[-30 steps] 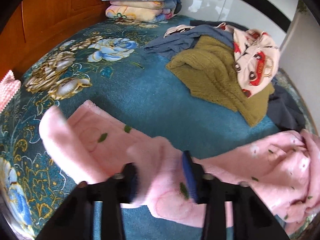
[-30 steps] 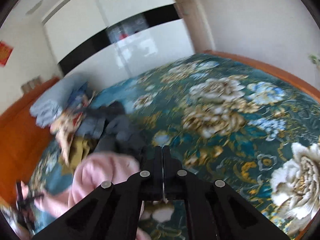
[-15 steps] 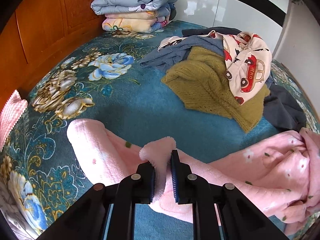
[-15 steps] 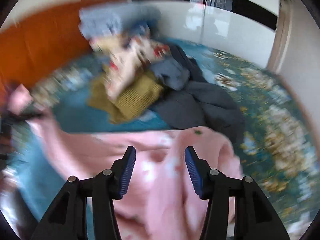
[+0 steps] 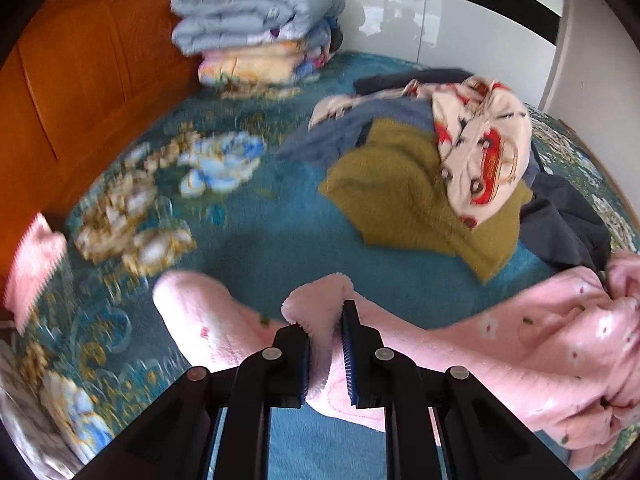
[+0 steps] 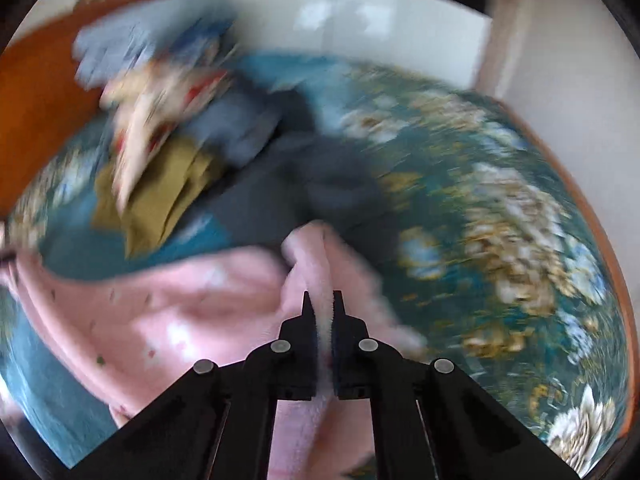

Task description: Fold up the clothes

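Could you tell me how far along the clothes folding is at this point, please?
Nothing looks folded from this pile yet. In hand: the left tongs and the right tongs are each shut on an edge of the pink fleece garment, which lies crumpled on the bed. Left: the olive sweater, the car-print garment and the dark clothes lie heaped.

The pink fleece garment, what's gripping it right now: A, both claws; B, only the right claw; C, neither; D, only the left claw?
A: the left claw is shut on a fold of the pink fleece garment, and the right claw pinches another fold of it.
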`<state>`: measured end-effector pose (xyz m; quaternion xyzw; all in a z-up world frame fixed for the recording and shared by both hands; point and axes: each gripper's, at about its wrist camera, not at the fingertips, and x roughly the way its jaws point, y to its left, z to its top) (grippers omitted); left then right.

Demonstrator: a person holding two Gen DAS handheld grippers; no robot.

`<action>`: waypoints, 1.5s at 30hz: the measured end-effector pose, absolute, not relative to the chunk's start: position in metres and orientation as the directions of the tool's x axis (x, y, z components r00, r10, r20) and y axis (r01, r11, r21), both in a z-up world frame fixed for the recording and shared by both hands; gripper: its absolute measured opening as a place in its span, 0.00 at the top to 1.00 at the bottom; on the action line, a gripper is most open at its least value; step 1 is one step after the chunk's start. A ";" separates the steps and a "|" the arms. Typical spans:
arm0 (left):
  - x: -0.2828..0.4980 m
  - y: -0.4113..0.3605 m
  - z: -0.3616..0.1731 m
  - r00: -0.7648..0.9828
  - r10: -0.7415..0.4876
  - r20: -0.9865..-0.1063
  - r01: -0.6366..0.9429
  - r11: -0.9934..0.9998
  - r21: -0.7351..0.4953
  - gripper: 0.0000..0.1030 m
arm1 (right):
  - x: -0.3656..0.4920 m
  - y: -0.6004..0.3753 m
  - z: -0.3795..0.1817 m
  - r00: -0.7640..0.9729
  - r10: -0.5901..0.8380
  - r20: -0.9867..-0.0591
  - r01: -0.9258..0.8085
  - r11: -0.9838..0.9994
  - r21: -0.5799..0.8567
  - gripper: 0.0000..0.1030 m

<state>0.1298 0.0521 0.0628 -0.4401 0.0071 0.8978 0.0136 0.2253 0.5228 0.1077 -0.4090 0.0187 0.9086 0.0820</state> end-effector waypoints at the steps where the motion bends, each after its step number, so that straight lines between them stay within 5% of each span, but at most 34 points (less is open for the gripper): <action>1: 0.126 0.056 0.070 -0.626 0.010 -0.780 -0.034 -0.999 0.015 0.86 | 0.235 0.542 0.121 -0.679 0.150 -0.719 -0.207 -0.978 -0.009 0.96; 6: 0.101 0.085 0.115 -0.698 0.007 -0.716 -0.050 -0.998 0.039 0.86 | 0.289 0.640 0.162 -0.741 0.282 -0.610 -0.416 -0.905 0.087 0.96; 10: 0.078 0.119 0.100 -0.649 0.059 -0.759 -0.087 -0.996 -0.004 0.86 | 0.332 0.715 0.152 -0.718 0.388 -0.577 -0.571 -0.803 0.171 0.96; 17: 0.039 0.178 0.076 -0.550 0.149 -0.821 -0.143 -0.986 -0.084 0.83 | 0.345 0.787 0.051 -0.605 0.308 -0.734 -0.689 -0.665 0.288 0.96; 19: 0.027 0.195 0.069 -0.520 0.175 -0.836 -0.157 -0.982 -0.107 0.75 | 0.346 0.792 0.029 -0.588 0.277 -0.760 -0.702 -0.642 0.308 0.95; 23: 0.024 0.196 0.060 -0.475 0.251 -0.843 -0.167 -0.967 -0.193 0.36 | 0.362 0.794 0.019 -0.600 0.256 -0.758 -0.696 -0.633 0.338 0.94; 24: 0.031 0.185 0.061 -0.482 0.266 -0.835 -0.150 -0.964 -0.221 0.35 | 0.366 0.793 0.022 -0.609 0.258 -0.750 -0.693 -0.633 0.345 0.88; 25: 0.042 0.174 0.060 -0.499 0.288 -0.817 -0.128 -0.957 -0.259 0.35 | 0.372 0.791 0.026 -0.614 0.268 -0.743 -0.695 -0.630 0.347 0.82; 27: 0.064 0.154 0.060 -0.534 0.328 -0.779 -0.088 -0.938 -0.335 0.35 | 0.386 0.783 0.036 -0.606 0.338 -0.720 -0.729 -0.599 0.332 0.43; 28: 0.076 0.143 0.060 -0.551 0.346 -0.759 -0.069 -0.925 -0.372 0.34 | 0.397 0.776 0.041 -0.605 0.384 -0.697 -0.752 -0.565 0.341 0.37; 31: 0.102 0.139 0.041 -0.513 0.424 -0.747 -0.060 -0.885 -0.461 0.34 | 0.424 0.750 0.052 -0.654 0.442 -0.614 -0.749 -0.492 0.443 0.36; 36: 0.120 0.199 -0.016 -0.329 0.471 -0.819 -0.131 -0.881 -0.454 0.34 | 0.418 0.694 0.040 -0.800 0.314 -0.511 -0.596 -0.513 0.618 0.36; 43: 0.137 0.250 -0.049 -0.218 0.501 -0.838 -0.165 -0.865 -0.474 0.36 | 0.409 0.658 0.007 -0.798 0.257 -0.546 -0.573 -0.605 0.553 0.36; 44: 0.140 0.253 -0.047 -0.228 0.496 -0.838 -0.171 -0.867 -0.467 0.41 | 0.412 0.662 0.006 -0.802 0.249 -0.543 -0.570 -0.588 0.574 0.36; 45: 0.141 0.254 -0.047 -0.221 0.514 -0.829 -0.167 -0.858 -0.486 0.67 | 0.416 0.666 0.006 -0.819 0.238 -0.523 -0.553 -0.569 0.608 0.36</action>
